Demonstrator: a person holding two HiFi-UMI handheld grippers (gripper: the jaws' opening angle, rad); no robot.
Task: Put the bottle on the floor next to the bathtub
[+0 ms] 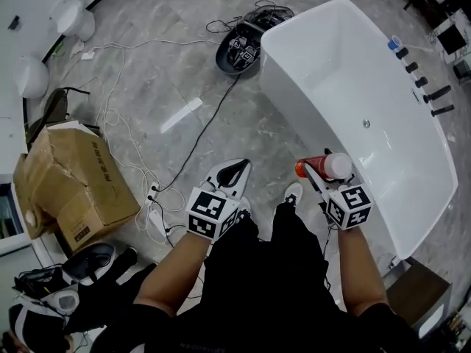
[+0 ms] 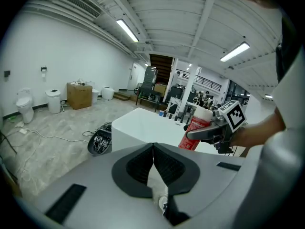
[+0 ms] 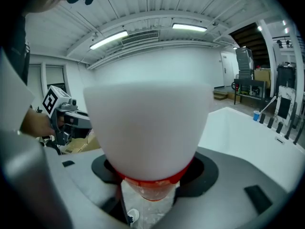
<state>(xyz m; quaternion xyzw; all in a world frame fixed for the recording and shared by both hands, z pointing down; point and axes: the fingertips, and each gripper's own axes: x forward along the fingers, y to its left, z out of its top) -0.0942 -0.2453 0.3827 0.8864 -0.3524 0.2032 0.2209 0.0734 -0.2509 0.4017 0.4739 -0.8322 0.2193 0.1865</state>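
A red bottle [image 1: 318, 167] with a white cap lies sideways between the fingers of my right gripper [image 1: 313, 170], held in the air just left of the white bathtub [image 1: 288, 101] wall. In the right gripper view the white cap [image 3: 147, 128] fills the middle and the red body [image 3: 153, 187] sits down between the jaws. My left gripper [image 1: 233, 170] hangs beside it over the marble floor, jaws shut with nothing in them. The left gripper view shows its pads [image 2: 143, 163] meeting, with the bottle [image 2: 194, 129] and the bathtub [image 2: 143, 124] beyond.
A black bin [image 1: 239, 48] with cables stands at the tub's far end. A cardboard box [image 1: 73, 186] and a power strip [image 1: 154, 197] with white cords lie to the left. Black tap handles [image 1: 423, 81] and a blue cup [image 1: 395, 43] sit on the tub's right rim. Toilets [image 1: 73, 15] stand at far left.
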